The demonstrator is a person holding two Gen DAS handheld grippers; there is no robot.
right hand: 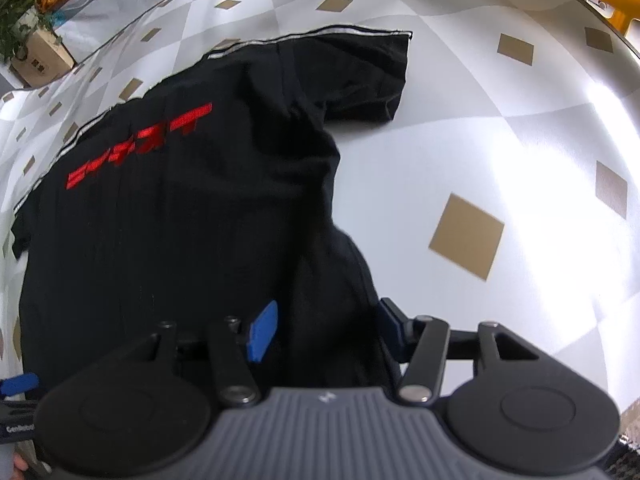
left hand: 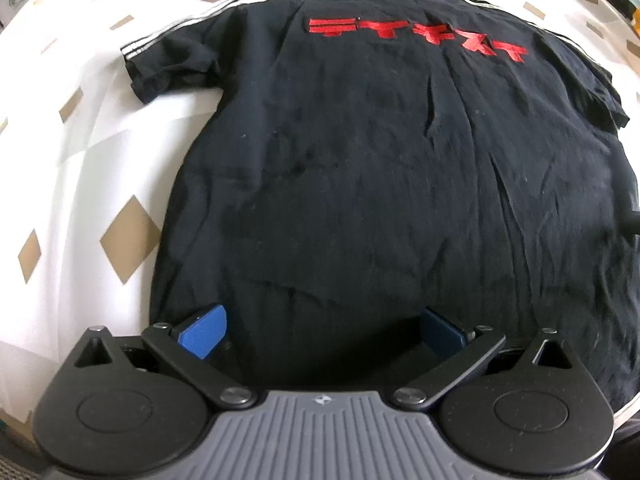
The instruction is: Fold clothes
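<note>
Shirt [left hand: 360, 168] lies flat on the bench [left hand: 80, 152], red letters [left hand: 416, 36] at the far end. Left hand-held gripper [left hand: 322, 334] and right hand-held gripper [right hand: 326, 332] both gape over its near hem, gripping nothing.

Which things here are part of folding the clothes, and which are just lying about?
Part of the job:
black T-shirt
left hand-held gripper
right hand-held gripper

Lying about:
cardboard box
plant

Beyond both tongs the black shirt [left hand: 360, 160] covered the cloth [right hand: 500, 140], while bare cloth lay open at the outer sides.
</note>
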